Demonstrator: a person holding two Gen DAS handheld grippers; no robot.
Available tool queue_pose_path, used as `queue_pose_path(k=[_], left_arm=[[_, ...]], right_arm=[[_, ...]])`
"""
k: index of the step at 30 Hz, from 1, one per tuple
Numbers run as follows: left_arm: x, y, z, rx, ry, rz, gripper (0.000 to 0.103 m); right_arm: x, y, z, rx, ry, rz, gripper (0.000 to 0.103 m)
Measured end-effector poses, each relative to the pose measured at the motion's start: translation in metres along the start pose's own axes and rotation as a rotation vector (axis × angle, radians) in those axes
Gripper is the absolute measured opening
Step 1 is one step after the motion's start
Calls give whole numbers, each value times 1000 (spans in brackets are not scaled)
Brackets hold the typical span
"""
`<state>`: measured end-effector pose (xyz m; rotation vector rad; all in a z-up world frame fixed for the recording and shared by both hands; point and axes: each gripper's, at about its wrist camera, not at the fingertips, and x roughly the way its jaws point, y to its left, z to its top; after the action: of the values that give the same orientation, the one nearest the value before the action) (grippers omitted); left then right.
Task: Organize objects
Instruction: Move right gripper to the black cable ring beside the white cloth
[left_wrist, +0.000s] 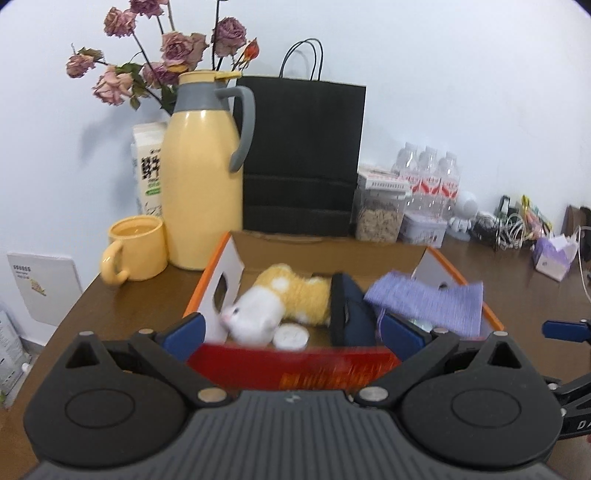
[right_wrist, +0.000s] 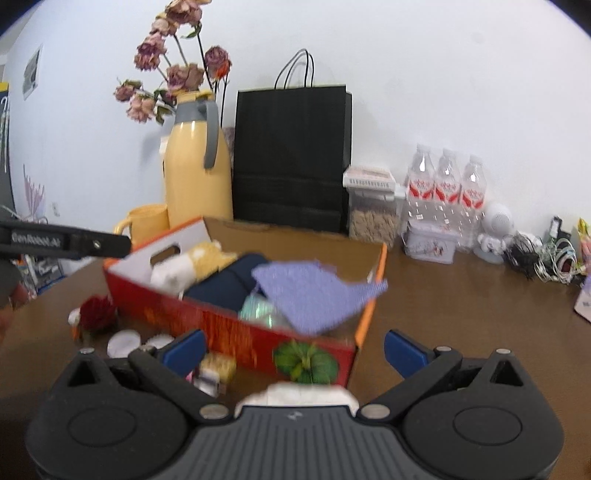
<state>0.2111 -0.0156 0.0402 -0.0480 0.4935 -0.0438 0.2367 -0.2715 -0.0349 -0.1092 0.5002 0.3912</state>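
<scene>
Left wrist view: we see our left gripper (left_wrist: 291, 334) with its blue fingers (left_wrist: 184, 336) spread wide, one at each side of the near wall of the red box (left_wrist: 295, 363). We cannot tell if the fingers touch the box. They hold nothing.
Right wrist view: we see our right gripper (right_wrist: 295, 350) spread wide too. It holds nothing and sits near the front corner of the box.
Box: it stands on the brown table (right_wrist: 461, 295), open at the top.
In the box: a yellow and white plush toy (left_wrist: 280, 302) lies on the left, a dark blue pouch (left_wrist: 349, 314) is in the middle, and a purple cloth (left_wrist: 428, 302) lies over the right side. A white round lid (left_wrist: 291, 336) is next to the toy.
On the table by the box: a red flower (right_wrist: 96, 312), two white round lids (right_wrist: 123, 341) and a small yellow thing (right_wrist: 218, 366) that is too blurry to name.
Behind the box: a yellow jug (left_wrist: 201, 177), a yellow mug (left_wrist: 135, 249) and a black paper bag (left_wrist: 303, 155).
</scene>
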Motion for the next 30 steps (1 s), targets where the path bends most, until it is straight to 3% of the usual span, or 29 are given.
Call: queue_pose_path(k=[9, 15, 17, 21, 24, 25, 30], left_arm=[[-35, 24, -43, 14, 64, 22, 103], [-62, 40, -65, -12, 84, 20, 103], [-68, 43, -70, -20, 92, 24, 103], [-76, 48, -78, -45, 105, 26, 103], [-80, 50, -82, -53, 109, 31, 103], [-80, 51, -82, -57, 110, 32, 103], [-80, 56, -82, -63, 107, 33, 103]], right_arm=[[-28, -4, -53, 25, 92, -15, 103], [-35, -7, -80, 49, 153, -12, 77], [-33, -9, -84, 58, 166, -8, 62], [-29, -10, -90, 69, 161, 20, 54], [-24, -6, -90, 43, 158, 14, 38], [-24, -6, -90, 40, 155, 14, 27], [-26, -3, -91, 33, 135, 17, 25]])
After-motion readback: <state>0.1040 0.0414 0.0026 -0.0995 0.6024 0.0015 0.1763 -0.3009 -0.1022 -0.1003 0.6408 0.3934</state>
